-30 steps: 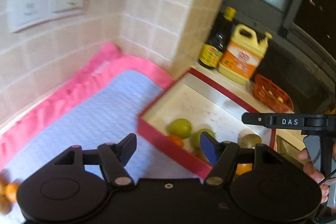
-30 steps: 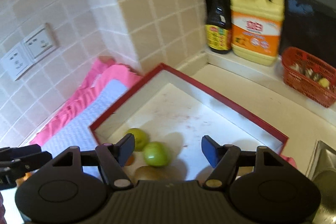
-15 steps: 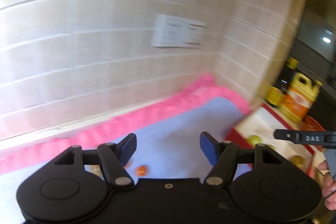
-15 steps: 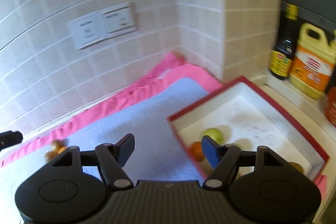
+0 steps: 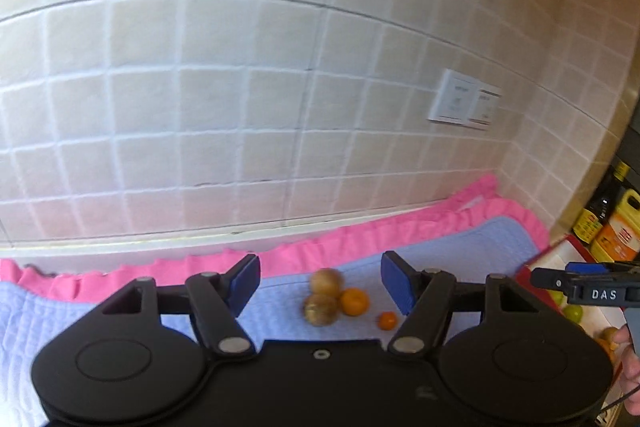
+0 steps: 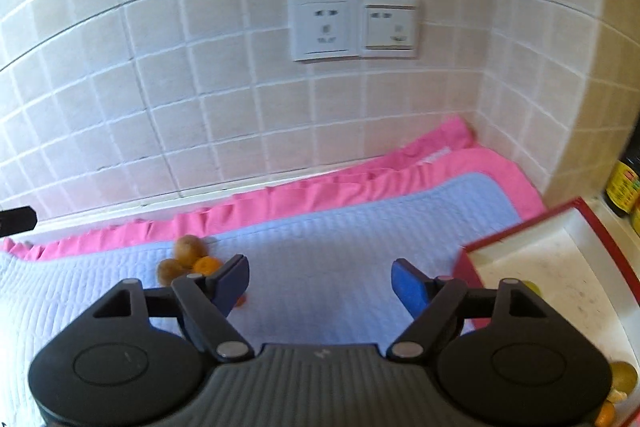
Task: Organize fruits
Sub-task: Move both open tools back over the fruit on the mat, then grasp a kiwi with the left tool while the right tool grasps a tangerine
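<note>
Blue mat (image 5: 460,251): fruit cluster (image 5: 332,297) (four pieces); both grippers' fingers apart, empty.

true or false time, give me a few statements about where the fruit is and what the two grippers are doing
1. Both grippers are open and hold nothing. True: the left gripper and the right gripper have their jaws spread.
2. Four loose fruits lie on the blue mat. True: two brown fruits, an orange and a small orange.
3. The red tray has no fruit in it. False: a green fruit and others lie inside.
4. The loose fruits sit on the pink cloth. False: they are on the blue mat.
5. The wall sockets are set in the tiled wall. True.
</note>
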Motion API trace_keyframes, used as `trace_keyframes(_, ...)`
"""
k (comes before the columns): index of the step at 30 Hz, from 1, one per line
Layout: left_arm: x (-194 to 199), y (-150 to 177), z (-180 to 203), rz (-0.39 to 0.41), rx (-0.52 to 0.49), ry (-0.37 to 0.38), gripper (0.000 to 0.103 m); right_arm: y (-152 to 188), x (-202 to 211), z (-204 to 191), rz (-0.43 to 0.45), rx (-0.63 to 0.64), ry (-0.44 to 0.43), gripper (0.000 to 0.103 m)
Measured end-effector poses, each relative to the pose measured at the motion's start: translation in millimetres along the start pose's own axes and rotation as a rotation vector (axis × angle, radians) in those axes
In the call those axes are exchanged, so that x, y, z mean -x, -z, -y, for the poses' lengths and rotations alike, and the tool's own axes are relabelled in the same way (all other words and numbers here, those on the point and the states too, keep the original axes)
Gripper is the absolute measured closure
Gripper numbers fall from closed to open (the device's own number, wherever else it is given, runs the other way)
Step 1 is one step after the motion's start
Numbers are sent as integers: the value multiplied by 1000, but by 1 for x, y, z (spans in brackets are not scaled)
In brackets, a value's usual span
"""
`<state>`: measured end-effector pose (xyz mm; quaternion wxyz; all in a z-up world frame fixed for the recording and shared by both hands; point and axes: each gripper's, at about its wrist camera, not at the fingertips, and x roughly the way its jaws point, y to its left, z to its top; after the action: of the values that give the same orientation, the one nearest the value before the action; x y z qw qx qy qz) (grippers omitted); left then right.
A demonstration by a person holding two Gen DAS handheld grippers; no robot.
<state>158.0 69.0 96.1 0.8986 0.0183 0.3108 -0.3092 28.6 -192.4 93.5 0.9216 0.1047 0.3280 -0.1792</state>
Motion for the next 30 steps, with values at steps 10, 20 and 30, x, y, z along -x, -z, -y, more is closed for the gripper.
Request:
trace_keyframes(10, -85, 27, -29, -163, -34, 103, 23, 11, -81, -31, -136, 3, -138, 42)
trace_keyframes(20, -182, 50, -20, -310, -173, 181, 23, 34, -163, -58, -275, -26, -213, 52)
trace_keyframes(30, -209, 59, -9, -326, -274, 191, 42, 37, -189, -72, -307, -6, -172, 67)
